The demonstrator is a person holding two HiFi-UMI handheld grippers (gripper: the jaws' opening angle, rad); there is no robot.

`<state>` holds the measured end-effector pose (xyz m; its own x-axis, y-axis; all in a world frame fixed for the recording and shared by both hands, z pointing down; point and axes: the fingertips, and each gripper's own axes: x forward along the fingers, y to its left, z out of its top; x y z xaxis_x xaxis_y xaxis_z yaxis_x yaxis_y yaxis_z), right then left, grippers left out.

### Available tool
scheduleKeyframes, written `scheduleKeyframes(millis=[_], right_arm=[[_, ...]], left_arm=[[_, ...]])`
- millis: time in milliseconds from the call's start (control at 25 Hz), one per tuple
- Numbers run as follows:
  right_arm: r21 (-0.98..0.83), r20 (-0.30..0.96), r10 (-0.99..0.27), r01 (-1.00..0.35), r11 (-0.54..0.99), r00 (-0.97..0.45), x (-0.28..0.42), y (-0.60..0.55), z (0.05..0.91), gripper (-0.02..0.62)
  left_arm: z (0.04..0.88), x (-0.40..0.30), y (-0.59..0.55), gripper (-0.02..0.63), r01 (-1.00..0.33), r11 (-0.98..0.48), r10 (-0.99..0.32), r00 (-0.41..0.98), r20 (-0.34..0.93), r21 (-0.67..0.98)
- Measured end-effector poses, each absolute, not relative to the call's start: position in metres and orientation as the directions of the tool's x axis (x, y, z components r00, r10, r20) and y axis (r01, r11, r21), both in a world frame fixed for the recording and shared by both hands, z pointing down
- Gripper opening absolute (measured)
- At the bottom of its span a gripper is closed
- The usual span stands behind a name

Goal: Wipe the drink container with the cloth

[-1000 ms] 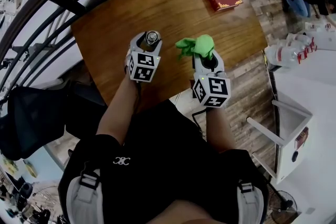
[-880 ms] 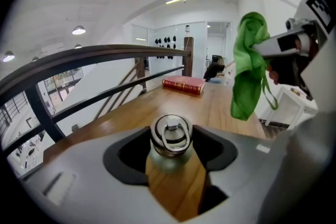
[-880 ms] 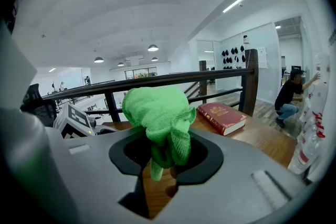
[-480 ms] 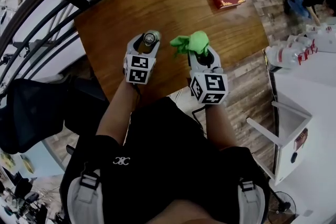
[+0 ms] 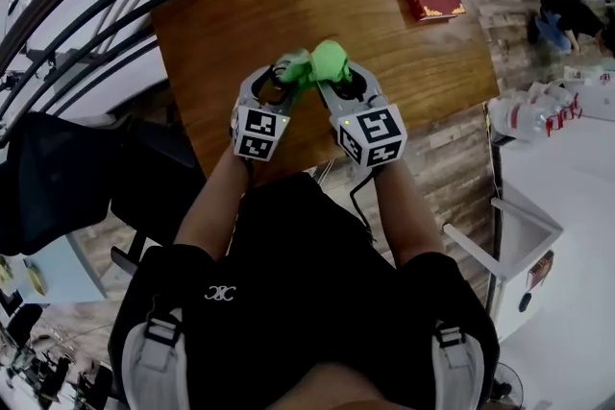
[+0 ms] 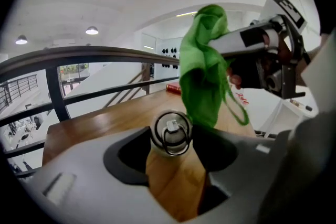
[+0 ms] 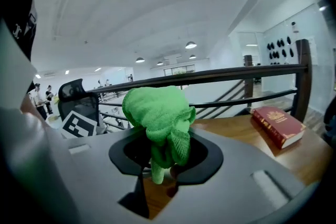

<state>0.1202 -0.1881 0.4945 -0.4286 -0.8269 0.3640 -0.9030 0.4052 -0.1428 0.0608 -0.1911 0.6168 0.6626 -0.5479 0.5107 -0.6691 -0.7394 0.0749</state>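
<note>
Cloth [image 5: 322, 64] hangs beside drink container [image 6: 170, 134], above table [image 5: 404, 53].

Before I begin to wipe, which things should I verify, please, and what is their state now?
1. Drink container clamped in the left tongs: ok.
2. Cap on the container: ok.
3. Green cloth clamped in the right tongs: ok.
4. Cloth touching the container: cannot tell; it hangs right beside the cap.
5. Red book away from the work, at the far corner of the table: ok.
</note>
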Motion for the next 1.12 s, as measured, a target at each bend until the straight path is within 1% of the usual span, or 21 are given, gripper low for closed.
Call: scheduleKeyframes(millis=[160,360,640,840,1000,1120], right_arm=[[-0.139,0.434,-0.743,-0.853,0.503,-0.509,0.089,-0.197,0.521,0.110],[-0.143,0.495,-0.684,-0.826,0.545,-0.536,0.070,-0.205,0.548,0.110],[-0.178,0.510,-0.671,-0.829,0.531,-0.539,0.067,-0.219,0.561,0.110],[-0.185,0.558,-0.651,-0.842,0.507,-0.514,0.072,-0.222,0.582,0.110],[-0.208,0.562,-0.644,-0.842,0.497,-0.519,0.074,-0.222,0.593,0.110],[-0.193,0.563,-0.655,-0.851,0.488,-0.504,0.079,-0.225,0.595,0.112]], left_arm=[[0.620,0.055,-0.187,0.301,-0.671,-0.736,-0.548,0.664,0.510,0.083],[0.623,0.052,-0.184,0.301,-0.670,-0.737,-0.546,0.667,0.508,0.087],[0.621,0.050,-0.187,0.301,-0.675,-0.730,-0.555,0.674,0.488,0.103],[0.637,0.047,-0.181,0.298,-0.673,-0.733,-0.529,0.652,0.543,0.094],[0.643,0.043,-0.177,0.298,-0.688,-0.718,-0.531,0.642,0.553,0.108],[0.645,0.043,-0.178,0.296,-0.689,-0.717,-0.530,0.641,0.554,0.111]])
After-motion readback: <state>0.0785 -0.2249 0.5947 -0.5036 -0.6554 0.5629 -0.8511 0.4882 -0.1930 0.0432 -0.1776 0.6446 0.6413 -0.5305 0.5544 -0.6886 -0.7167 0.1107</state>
